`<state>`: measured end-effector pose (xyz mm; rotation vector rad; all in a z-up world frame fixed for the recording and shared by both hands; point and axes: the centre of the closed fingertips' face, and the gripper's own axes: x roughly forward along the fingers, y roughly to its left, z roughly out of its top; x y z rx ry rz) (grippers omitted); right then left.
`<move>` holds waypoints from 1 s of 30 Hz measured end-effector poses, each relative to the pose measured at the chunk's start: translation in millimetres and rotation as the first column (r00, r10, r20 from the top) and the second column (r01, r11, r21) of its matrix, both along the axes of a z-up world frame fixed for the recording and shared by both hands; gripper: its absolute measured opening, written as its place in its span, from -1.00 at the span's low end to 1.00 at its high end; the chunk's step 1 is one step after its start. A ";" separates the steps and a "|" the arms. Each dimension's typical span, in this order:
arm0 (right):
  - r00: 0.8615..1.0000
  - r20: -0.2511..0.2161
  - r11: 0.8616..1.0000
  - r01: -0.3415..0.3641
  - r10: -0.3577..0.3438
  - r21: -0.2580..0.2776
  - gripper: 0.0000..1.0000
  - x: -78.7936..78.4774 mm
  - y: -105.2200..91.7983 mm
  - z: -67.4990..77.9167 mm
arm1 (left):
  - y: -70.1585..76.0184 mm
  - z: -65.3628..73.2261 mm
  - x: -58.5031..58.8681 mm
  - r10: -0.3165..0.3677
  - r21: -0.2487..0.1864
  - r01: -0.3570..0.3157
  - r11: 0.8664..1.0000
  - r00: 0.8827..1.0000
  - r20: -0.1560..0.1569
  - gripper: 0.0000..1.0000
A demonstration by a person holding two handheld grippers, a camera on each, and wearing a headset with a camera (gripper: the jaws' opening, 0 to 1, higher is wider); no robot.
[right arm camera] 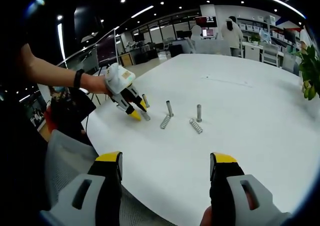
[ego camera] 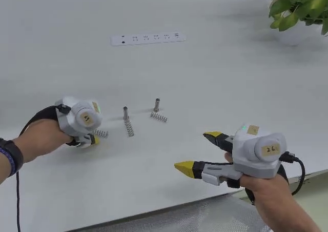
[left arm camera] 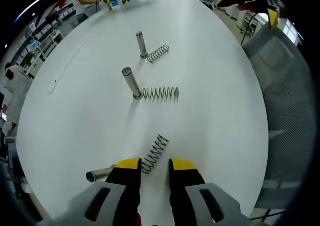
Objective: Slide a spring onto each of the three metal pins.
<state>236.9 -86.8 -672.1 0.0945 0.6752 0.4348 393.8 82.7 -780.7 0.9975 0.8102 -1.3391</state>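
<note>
Your left gripper (left arm camera: 155, 162), jaws narrowly parted, straddles the end of the near spring (left arm camera: 157, 150) lying on the white table (left arm camera: 220, 111) beside the near pin (left arm camera: 99, 174), while your right gripper (ego camera: 198, 150) hovers wide open, empty, and the middle spring (left arm camera: 160, 93) and far spring (left arm camera: 158, 53) lie by the middle pin (left arm camera: 131, 82) and far pin (left arm camera: 141, 43).

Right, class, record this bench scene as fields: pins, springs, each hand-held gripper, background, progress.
Pins: three metal pins, upright on the white table, all bare
Springs: three springs, lying flat, one beside each pin
Left hand-held gripper: open, jaws either side of the nearest spring at its end
Right hand-held gripper: open wide, empty, apart from the parts
Background: power strip, potted plant
Progress: no spring on a pin yet
</note>
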 end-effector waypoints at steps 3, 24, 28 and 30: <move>1.000 0.003 1.000 0.002 -0.002 0.004 0.41 -0.3 0.9 0.6 | 3.4 -2.9 -12.7 0.030 -0.007 -0.031 1.000 0.996 -0.083 -0.77; 1.000 0.015 1.000 -0.006 0.006 -0.003 0.41 -1.6 5.3 3.1 | 18.5 -2.1 -38.6 0.108 -0.058 -0.116 0.992 0.986 -0.128 -0.95; 1.000 0.011 1.000 -0.011 0.011 0.002 0.40 -2.7 9.0 1.4 | 19.5 5.2 -40.3 0.128 -0.085 -0.138 0.987 0.985 -0.120 -0.95; 1.000 0.008 1.000 -0.018 0.018 0.003 0.40 -3.1 11.7 0.1 | 19.9 10.7 -41.4 0.138 -0.102 -0.149 0.984 0.984 -0.115 -0.95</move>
